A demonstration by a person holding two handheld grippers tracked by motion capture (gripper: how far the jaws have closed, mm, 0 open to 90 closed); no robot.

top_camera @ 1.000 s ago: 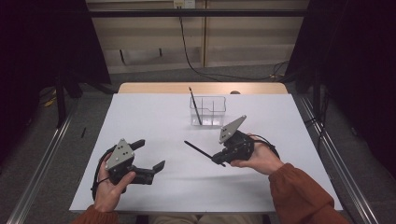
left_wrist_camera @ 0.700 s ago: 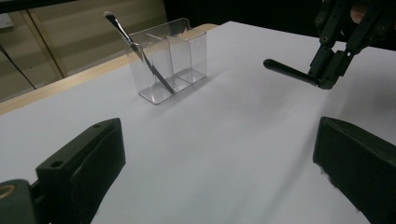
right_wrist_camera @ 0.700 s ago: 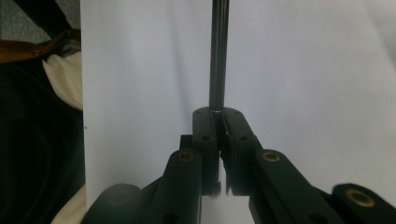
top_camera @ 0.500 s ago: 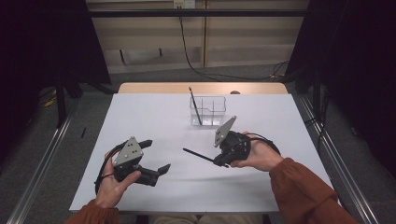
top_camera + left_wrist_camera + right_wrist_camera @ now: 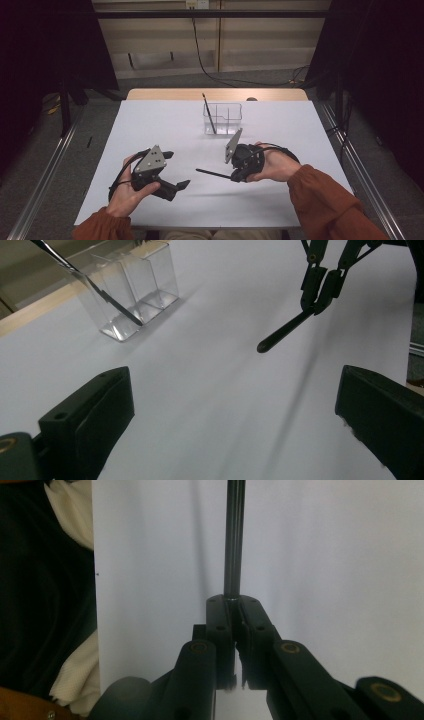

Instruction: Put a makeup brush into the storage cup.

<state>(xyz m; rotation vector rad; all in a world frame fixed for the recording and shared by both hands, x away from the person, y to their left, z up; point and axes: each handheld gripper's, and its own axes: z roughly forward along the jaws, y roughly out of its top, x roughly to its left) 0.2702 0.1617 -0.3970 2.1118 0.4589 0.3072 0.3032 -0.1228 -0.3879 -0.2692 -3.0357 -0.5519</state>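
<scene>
Jaws spread wide and empty on the left gripper [image 5: 172, 172], low over the white table [image 5: 150, 130]. Right gripper [image 5: 233, 176] has its jaws clamped on a black pen [image 5: 212, 173], held level just above the table, pointing left. Behind stands a clear organizer [image 5: 223, 119] with another pen [image 5: 209, 112] leaning in its left compartment.

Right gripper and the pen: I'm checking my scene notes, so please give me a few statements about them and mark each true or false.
1. The right gripper is shut on a black pen. True.
2. The left gripper holds a pen too. False: its fingers are spread with nothing between them.
3. The clear organizer holds nothing. False: another pen leans in it.
4. The held pen points toward the left gripper. True.
</scene>
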